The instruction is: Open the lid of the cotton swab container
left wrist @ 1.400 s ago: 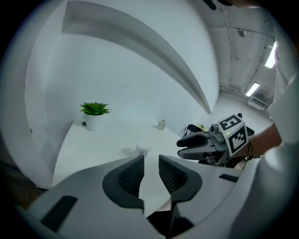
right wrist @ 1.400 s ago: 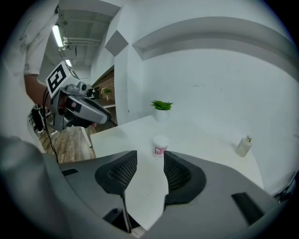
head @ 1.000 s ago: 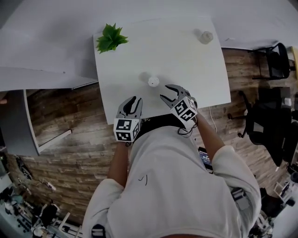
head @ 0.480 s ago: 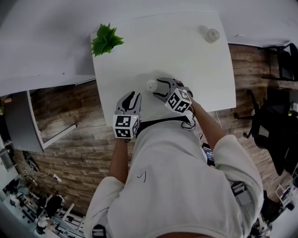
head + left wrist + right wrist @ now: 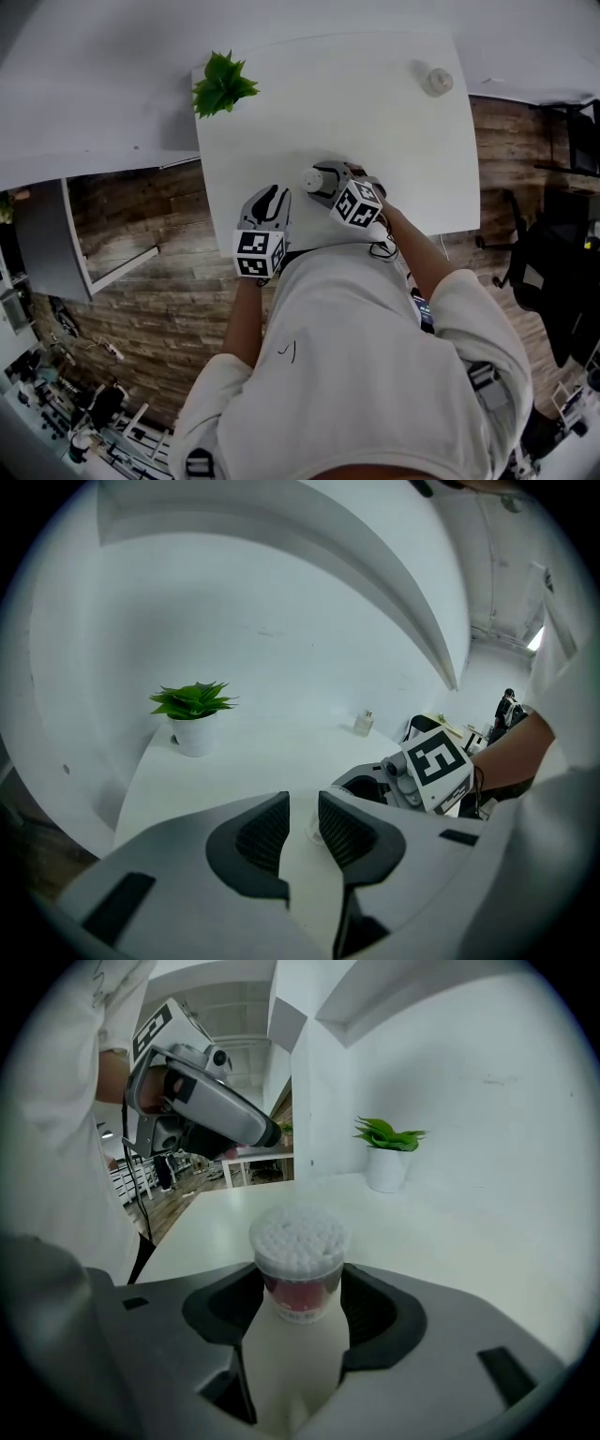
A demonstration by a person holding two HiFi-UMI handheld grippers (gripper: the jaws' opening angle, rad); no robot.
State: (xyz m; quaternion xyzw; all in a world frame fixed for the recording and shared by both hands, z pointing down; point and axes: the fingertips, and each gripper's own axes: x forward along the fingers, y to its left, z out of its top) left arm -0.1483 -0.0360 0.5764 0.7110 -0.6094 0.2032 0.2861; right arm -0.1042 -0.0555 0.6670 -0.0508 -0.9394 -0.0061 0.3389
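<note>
The cotton swab container [image 5: 310, 180], a small clear tub packed with white swabs under a clear lid, stands upright near the front of the white table [image 5: 394, 141]. My right gripper [image 5: 325, 179] reaches it from the right. In the right gripper view the container [image 5: 298, 1241] stands between the jaws of the right gripper [image 5: 302, 1281]. These jaws have just been closing; the pads sit close at its sides and I see no clear press. My left gripper [image 5: 272, 195] hovers just left of the container. Its jaws [image 5: 303, 803] stand a narrow gap apart with nothing between them.
A potted green plant [image 5: 223, 84] stands at the table's far left corner. A small clear bottle [image 5: 436, 81] sits at the far right corner. Wooden floor lies on both sides of the table, with dark office chairs [image 5: 562, 225] to the right.
My right gripper has moved up and left to the container, and its jaws now straddle it. The left gripper has edged forward a little over the table's front edge.
</note>
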